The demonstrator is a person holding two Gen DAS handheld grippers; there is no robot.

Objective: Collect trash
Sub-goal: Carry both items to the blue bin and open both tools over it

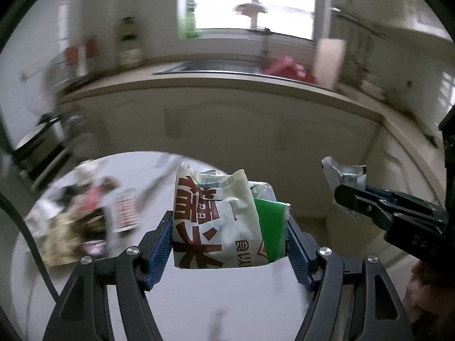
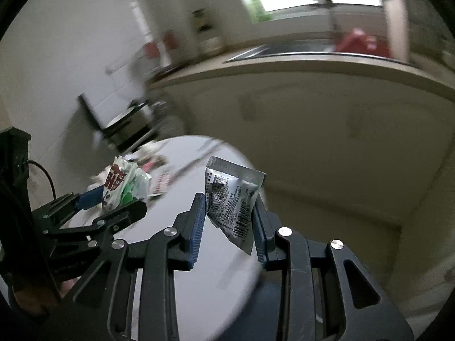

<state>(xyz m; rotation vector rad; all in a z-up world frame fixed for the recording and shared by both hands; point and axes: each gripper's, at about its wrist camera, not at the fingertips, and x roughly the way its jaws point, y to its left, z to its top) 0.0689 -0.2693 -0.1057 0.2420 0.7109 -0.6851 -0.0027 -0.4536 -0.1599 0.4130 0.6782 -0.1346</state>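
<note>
Carrying step of trash collection. The left gripper [image 1: 229, 241] was clamped on a bundle of cream-and-green snack bags [image 1: 219, 221]; the right gripper [image 2: 229, 221] pinched a silver printed sachet [image 2: 231, 199]. Both loads hung above the round white table [image 2: 199, 270], where more wrappers [image 1: 85, 218] lay strewn at the far side. A kitchen counter [image 1: 227, 82] stood beyond. No bin was visible; the next move likely called for finding one and letting both loads go over it.

round white table [image 1: 199, 298] – sink [image 1: 210, 66] under window [image 1: 256, 0]
</note>
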